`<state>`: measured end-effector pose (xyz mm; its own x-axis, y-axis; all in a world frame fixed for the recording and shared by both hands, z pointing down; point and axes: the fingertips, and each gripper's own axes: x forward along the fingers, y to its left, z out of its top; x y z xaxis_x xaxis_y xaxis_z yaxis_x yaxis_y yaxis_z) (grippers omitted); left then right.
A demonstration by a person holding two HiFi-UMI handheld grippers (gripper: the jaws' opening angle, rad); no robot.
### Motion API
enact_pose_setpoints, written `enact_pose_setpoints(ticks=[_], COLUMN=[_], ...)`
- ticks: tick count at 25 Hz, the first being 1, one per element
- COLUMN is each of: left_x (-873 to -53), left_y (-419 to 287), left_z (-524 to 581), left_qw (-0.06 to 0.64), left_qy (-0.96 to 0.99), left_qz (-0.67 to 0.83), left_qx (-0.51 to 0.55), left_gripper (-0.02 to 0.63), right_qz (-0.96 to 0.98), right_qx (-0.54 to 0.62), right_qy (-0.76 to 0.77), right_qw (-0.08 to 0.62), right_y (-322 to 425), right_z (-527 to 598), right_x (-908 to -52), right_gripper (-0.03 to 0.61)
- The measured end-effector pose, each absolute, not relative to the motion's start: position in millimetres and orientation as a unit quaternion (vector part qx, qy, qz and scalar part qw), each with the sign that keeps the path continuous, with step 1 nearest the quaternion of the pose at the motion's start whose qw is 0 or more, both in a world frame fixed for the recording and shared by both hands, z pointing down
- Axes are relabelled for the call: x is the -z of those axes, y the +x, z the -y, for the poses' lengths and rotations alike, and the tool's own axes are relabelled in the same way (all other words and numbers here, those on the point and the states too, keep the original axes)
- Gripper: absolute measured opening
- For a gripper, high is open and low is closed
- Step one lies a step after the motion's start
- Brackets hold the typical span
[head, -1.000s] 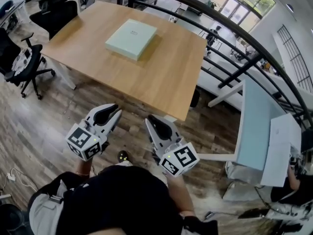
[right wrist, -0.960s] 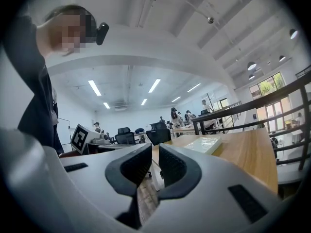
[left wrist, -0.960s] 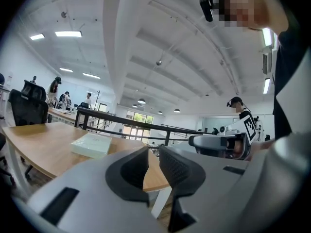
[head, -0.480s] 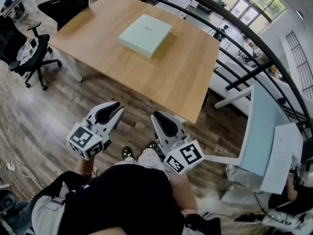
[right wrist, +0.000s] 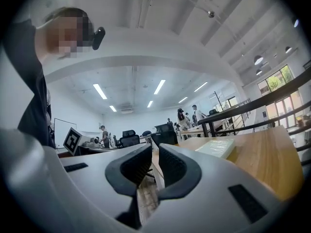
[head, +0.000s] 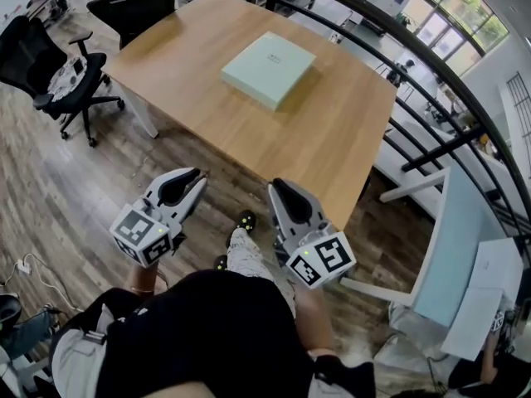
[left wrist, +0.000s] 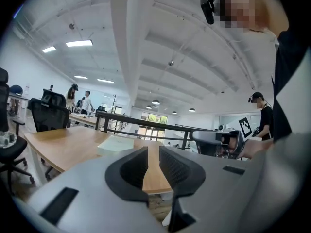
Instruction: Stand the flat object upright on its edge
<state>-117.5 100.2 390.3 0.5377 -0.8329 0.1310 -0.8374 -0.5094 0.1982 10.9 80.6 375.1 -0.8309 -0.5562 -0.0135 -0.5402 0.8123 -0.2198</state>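
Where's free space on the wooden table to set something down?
Bare wood lies between the pale green box and the table's near edge, and left of it toward the office chairs. Tightest: the strip behind the box, by the railing.

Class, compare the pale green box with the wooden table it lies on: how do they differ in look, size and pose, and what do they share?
Colour: the box is pale green; the table is light brown wood.
Size: the box covers only a small part of the table's top.
Pose: the box lies flat on the table; the table stands on the floor.
Shared: both have flat, level, roughly square tops.
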Motion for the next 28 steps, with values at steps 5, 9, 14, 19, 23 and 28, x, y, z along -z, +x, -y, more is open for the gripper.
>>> enact_pose_setpoints(ticks=[5,9,14,19,23,28], left_x=[-381.5,-384.7,-388.8,-390.5,-391.3,-387.0], left_y=[-128.0,-136.3,-142.0,-142.3,-137.0,-130.9], left_z=[-61.0,-30.5,18.0,58.6,88.8,122.5], left_qw=[0.089,0.087,0.106,0.117,0.121,0.117], left_qy=[0.863,0.856,0.856,0.86,0.862,0.864], left_qz=[0.496,0.508,0.506,0.496,0.492,0.488], left_qx=[-0.026,-0.041,-0.026,-0.021,-0.025,-0.029], left_gripper=[0.062,0.062,0.063,0.061,0.063,0.063], right_qz=[-0.952,-0.954,-0.954,-0.954,-0.953,-0.952], right_qx=[0.105,0.113,0.112,0.117,0.121,0.123], right_qy=[-0.282,-0.273,-0.273,-0.274,-0.272,-0.277], right_qw=[0.059,0.058,0.053,0.045,0.048,0.049], right_y=[6.3,-3.2,-8.2,-13.9,-11.1,-3.2], right_z=[-35.2,-4.2,45.0,81.9,107.6,138.8], right_x=[-376.5,-379.2,-381.1,-384.7,-384.3,-383.9], right_gripper=[0.032,0.032,0.032,0.032,0.032,0.032])
